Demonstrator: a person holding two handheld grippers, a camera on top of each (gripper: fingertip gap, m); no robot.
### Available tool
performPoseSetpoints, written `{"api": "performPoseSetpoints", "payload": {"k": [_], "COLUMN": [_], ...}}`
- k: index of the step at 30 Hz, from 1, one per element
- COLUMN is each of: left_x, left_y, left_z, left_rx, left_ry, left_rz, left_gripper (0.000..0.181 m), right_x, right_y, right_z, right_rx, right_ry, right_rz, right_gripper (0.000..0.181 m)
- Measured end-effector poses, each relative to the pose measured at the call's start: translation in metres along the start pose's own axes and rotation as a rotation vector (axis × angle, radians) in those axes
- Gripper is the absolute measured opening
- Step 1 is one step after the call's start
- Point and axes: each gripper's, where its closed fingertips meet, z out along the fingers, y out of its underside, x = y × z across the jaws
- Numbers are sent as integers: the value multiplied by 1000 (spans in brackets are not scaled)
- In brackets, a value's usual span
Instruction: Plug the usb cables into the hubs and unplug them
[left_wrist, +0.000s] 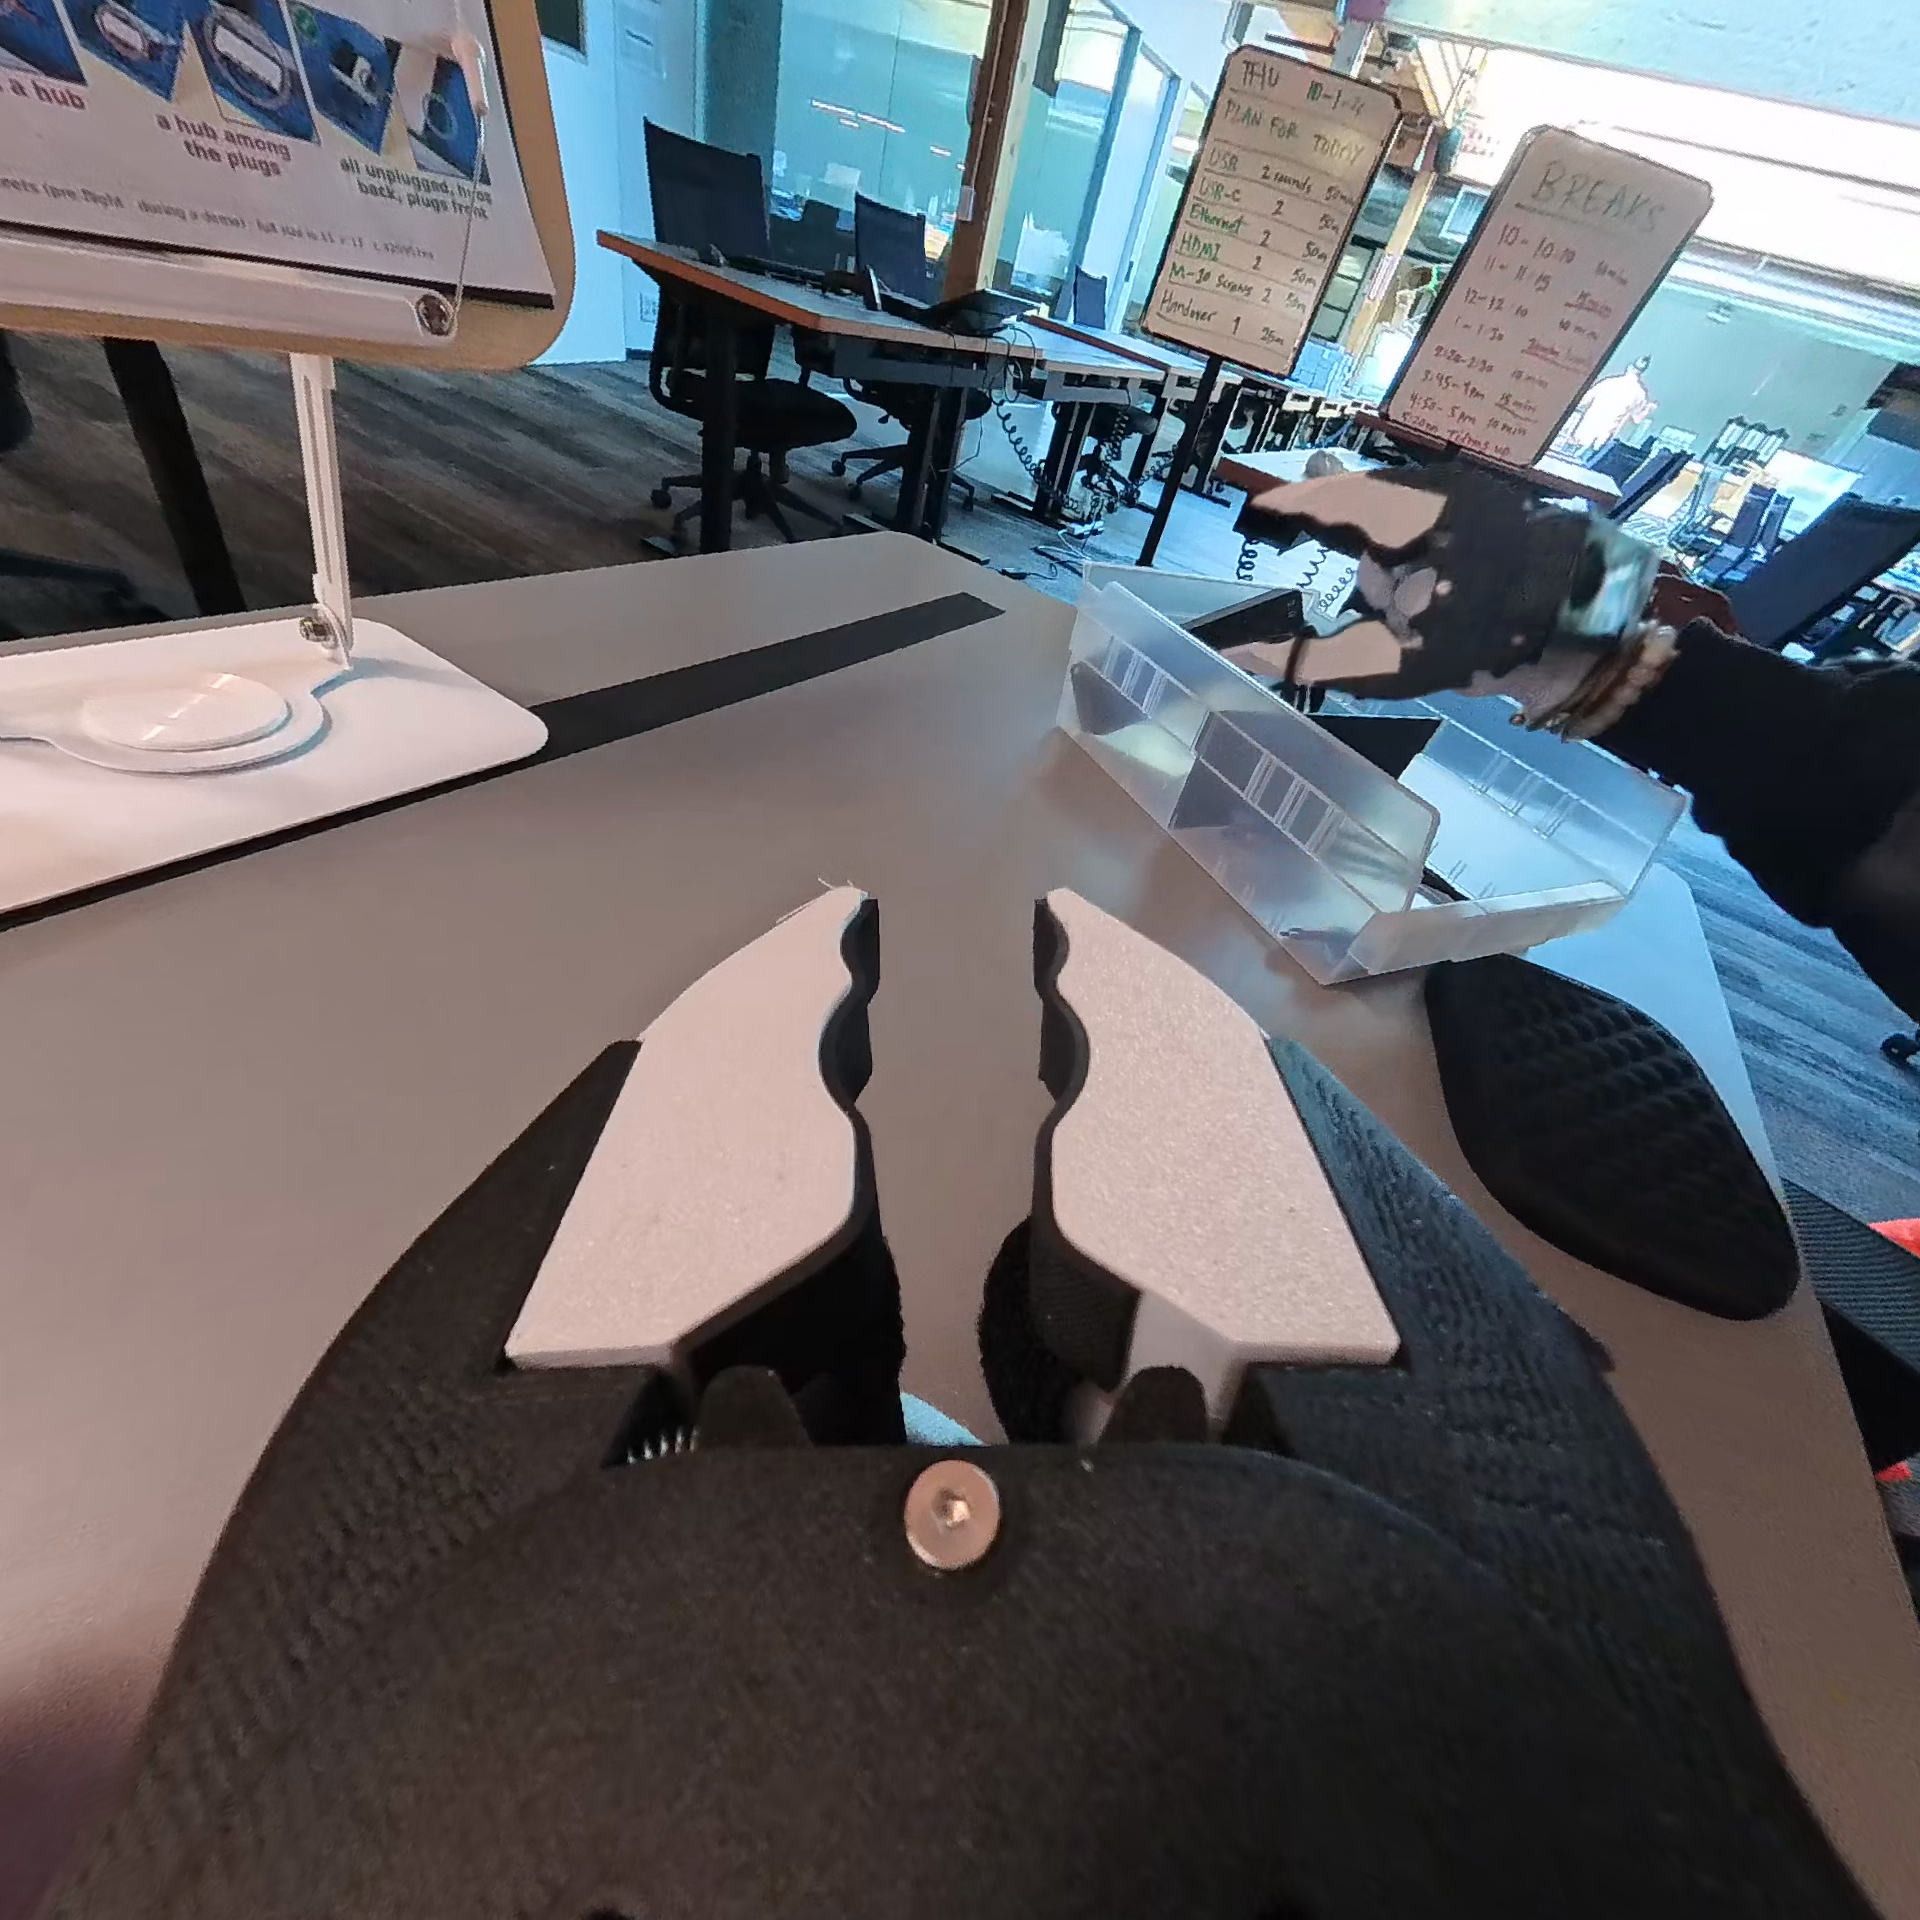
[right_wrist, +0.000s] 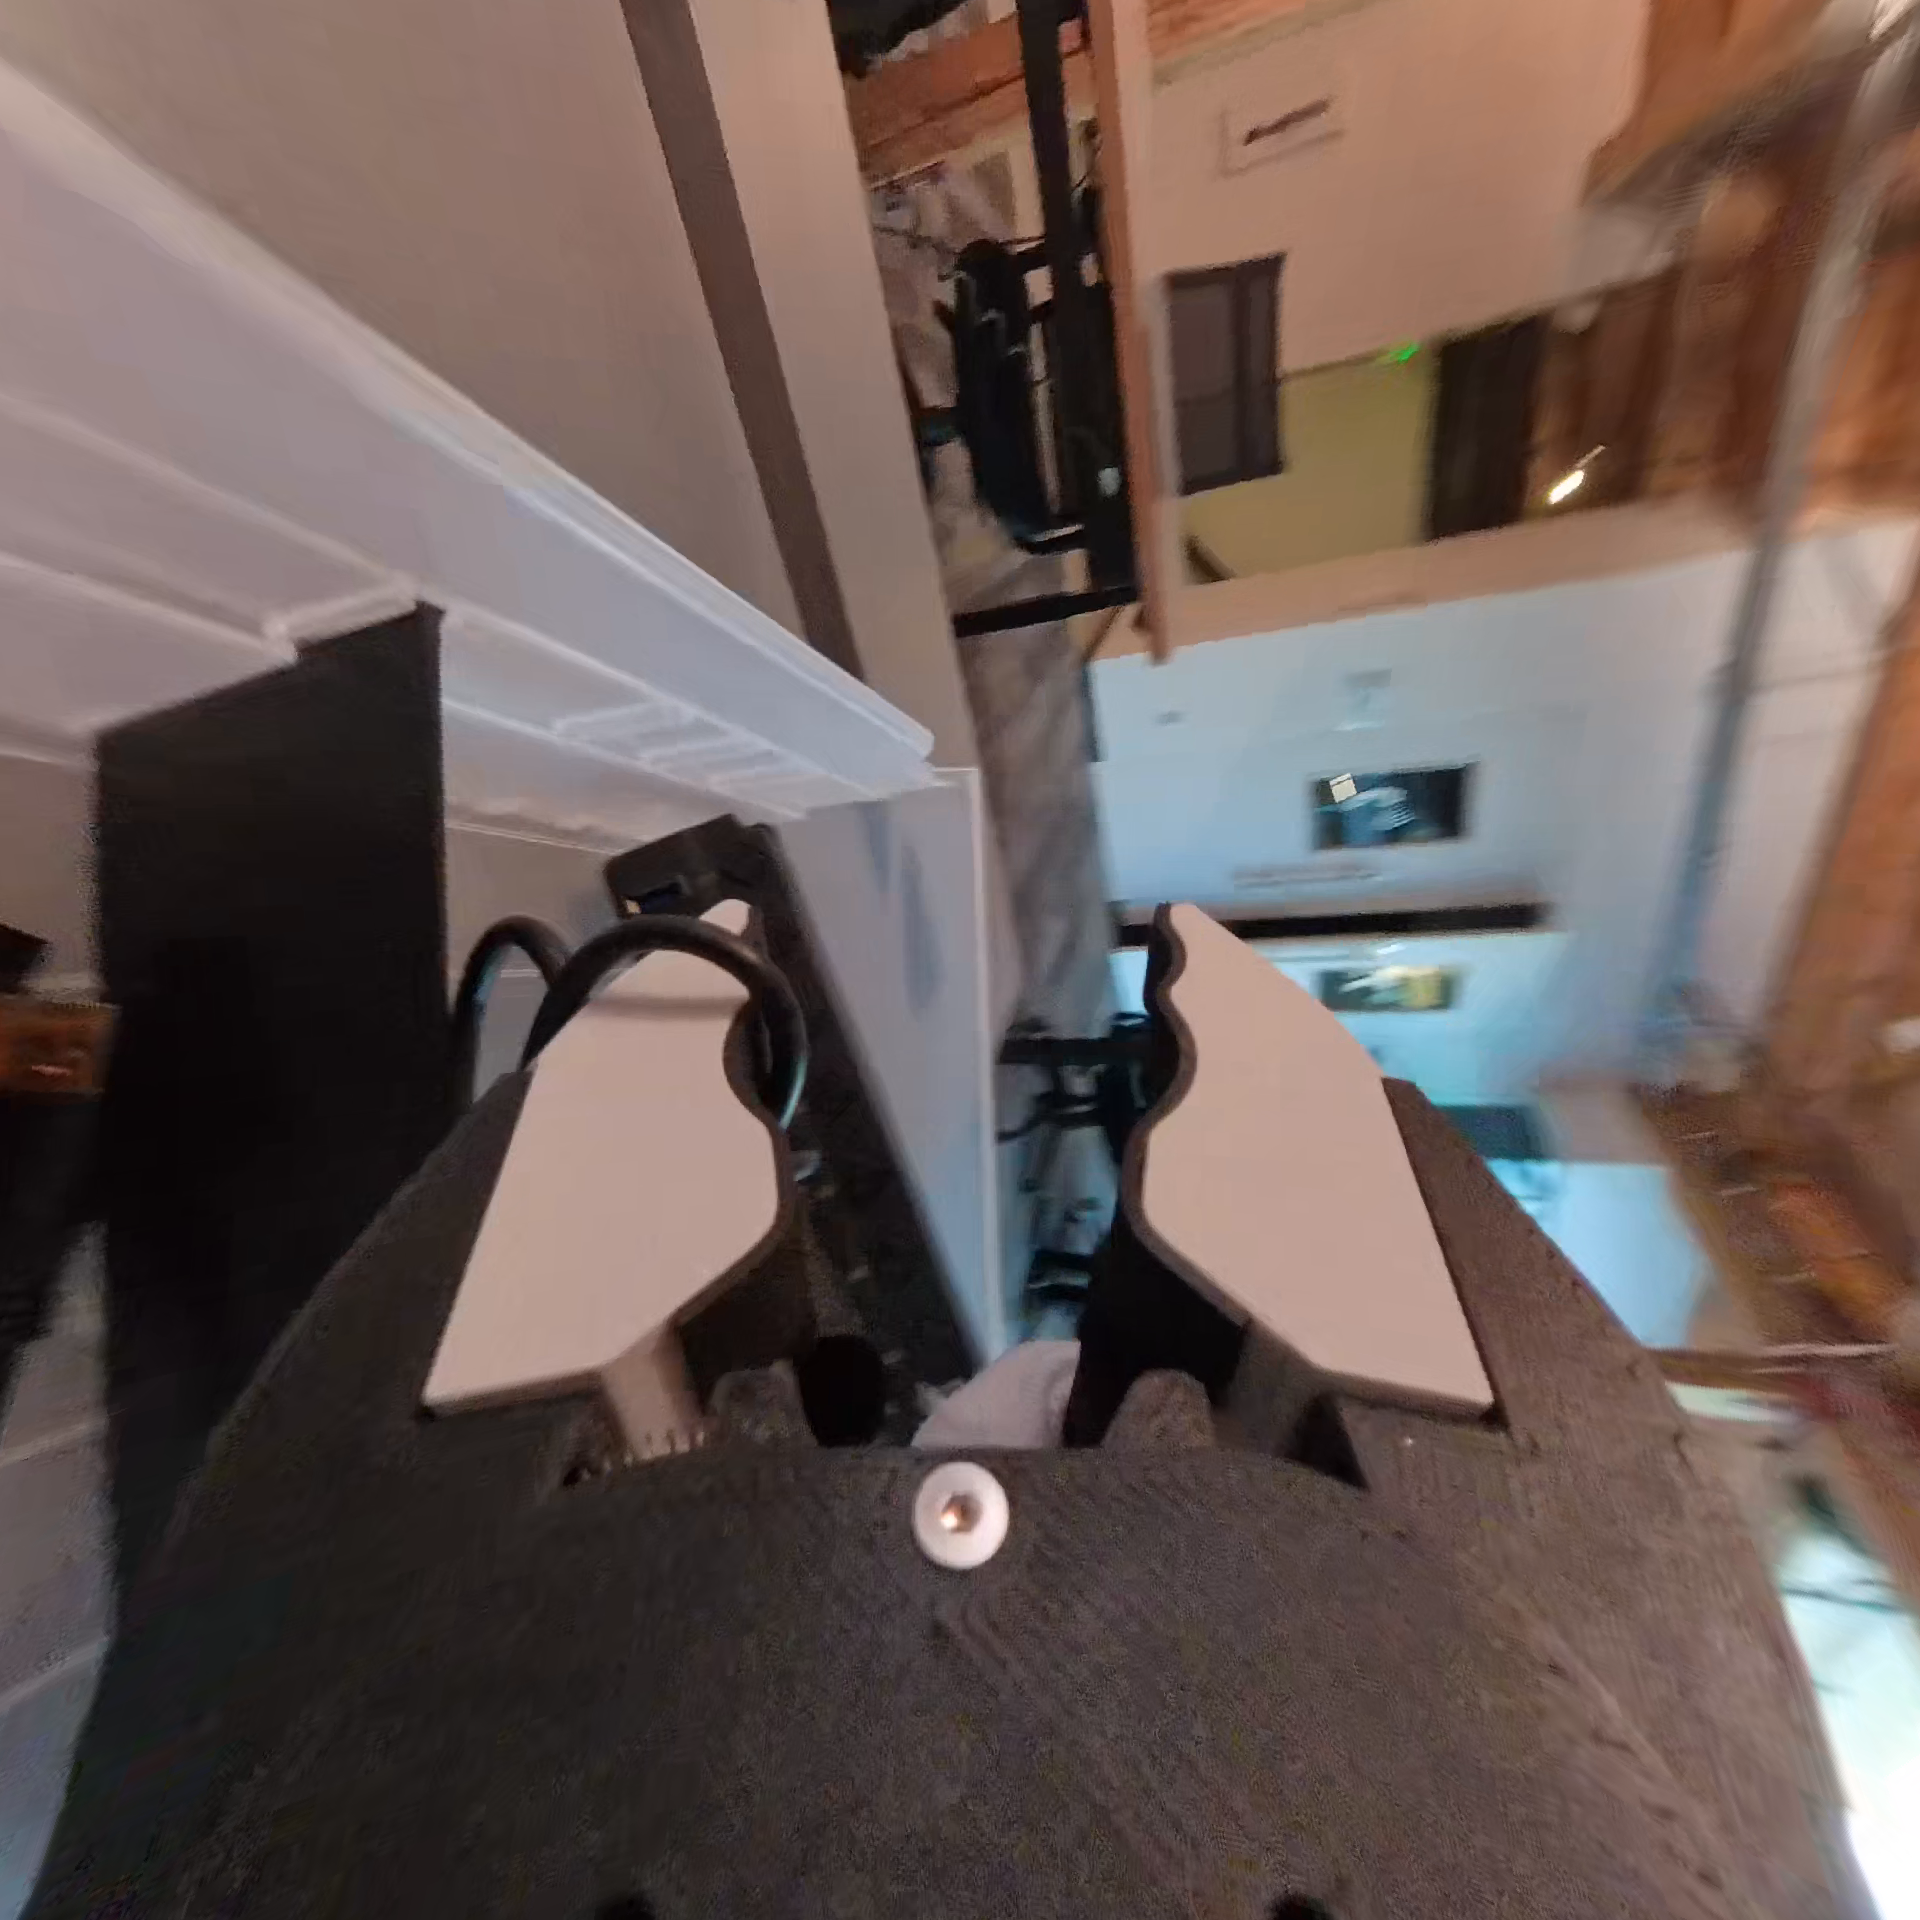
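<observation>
My left gripper (left_wrist: 951, 920) is open and empty, low over the grey table (left_wrist: 416, 1039). A clear acrylic tray (left_wrist: 1247, 790) lies at the table's right side. Beyond it, my right gripper (left_wrist: 1340, 551) hovers, held by a gloved hand. In the blurred, tilted right wrist view my right gripper (right_wrist: 954, 920) is open with nothing between its fingers. A black cable (right_wrist: 665, 961) loops just past its left fingertip (right_wrist: 727, 930). A black hub end with a blue port (right_wrist: 670, 878) sits beside the tray's edge (right_wrist: 623, 665). A dark hub-like piece (left_wrist: 1247, 618) shows behind the tray.
A white stand base (left_wrist: 260, 727) with an instruction sheet (left_wrist: 260, 135) stands at the table's far left. A black strip (left_wrist: 779, 665) runs across the table. A black mesh chair part (left_wrist: 1600, 1143) lies by the right edge. A black block (right_wrist: 270, 935) stands left of the right gripper. The left gripper's tips are roughly 40 cm from the right gripper's.
</observation>
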Motion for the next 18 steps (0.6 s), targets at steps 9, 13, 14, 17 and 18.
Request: {"api": "performPoseSetpoints", "payload": {"k": [9, 13, 14, 17, 18], "left_x": [0, 0, 0, 0, 0], "left_y": [2, 4, 5, 8, 9], "left_z": [1, 3, 3, 5, 6], "left_rx": [-7, -15, -18, -31, -37], "left_ry": [0, 2, 2, 3, 0], "left_rz": [-1, 0, 1, 5, 8], "left_gripper": [28, 28, 28, 28, 28], "right_x": [-42, -44, -43, -33, -29], "right_y": [32, 45, 49, 60, 66], "right_z": [-2, -14, -18, -28, -32], "right_rx": [-321, -529, -589, -731, -785], "right_ry": [-491, -624, -650, -695, -706], "right_rz": [811, 894, 857, 664, 573], "right_gripper": [60, 66, 70, 76, 79]}}
